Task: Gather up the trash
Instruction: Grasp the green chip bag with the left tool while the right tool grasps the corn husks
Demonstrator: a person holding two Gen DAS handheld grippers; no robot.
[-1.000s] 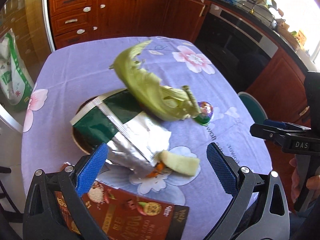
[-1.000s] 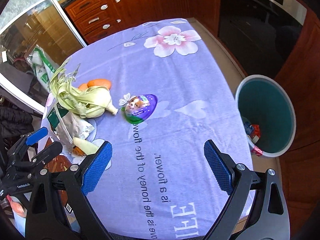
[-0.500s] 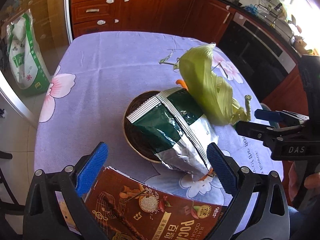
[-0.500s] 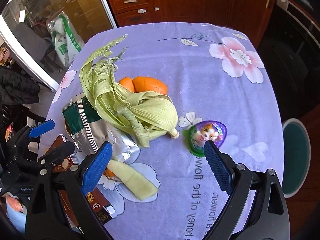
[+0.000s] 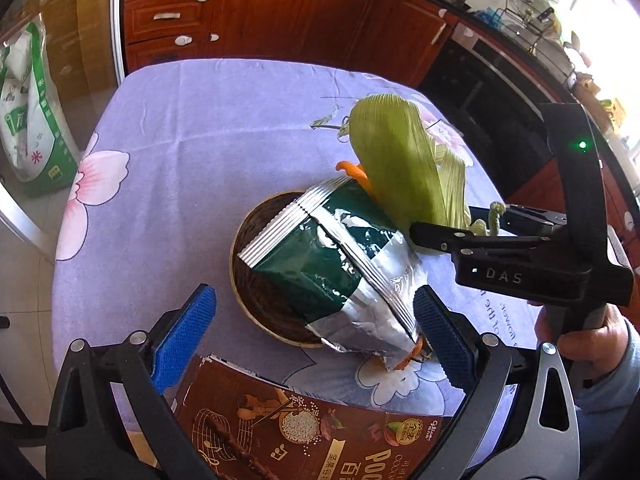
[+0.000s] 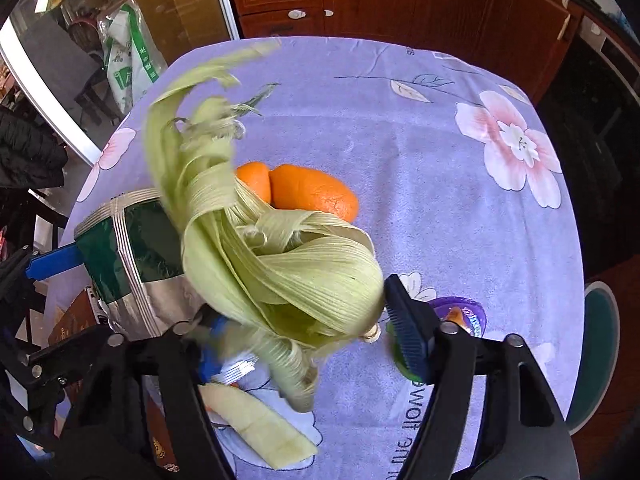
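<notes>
A pale green corn husk (image 6: pixel 288 272) lies on the purple tablecloth, leaning on a green and silver foil bag (image 5: pixel 320 264). My right gripper (image 6: pixel 300 312) points down over the husk with its jaws closing. The husk's thick end fills the gap, the right pad (image 6: pixel 404 332) presses its side, and the left pad is half buried in leaves. In the left wrist view that gripper (image 5: pixel 424 236) reaches in from the right. My left gripper (image 5: pixel 312 300) hangs open just above the foil bag, which rests on a dark wicker bowl (image 5: pixel 248 248).
Orange peel (image 6: pixel 312 196) lies behind the husk. A purple egg wrapper (image 6: pixel 460 312) sits by the right finger, and a pale peel strip (image 6: pixel 260 428) lies nearer. A brown snack box (image 5: pixel 320 432) lies under my left gripper. A teal bin (image 6: pixel 596 352) stands off the table's right edge.
My right gripper swung left from the egg wrapper to the husk and its jaws narrowed around it. My left gripper shifted so that the foil bag sits between its fingers.
</notes>
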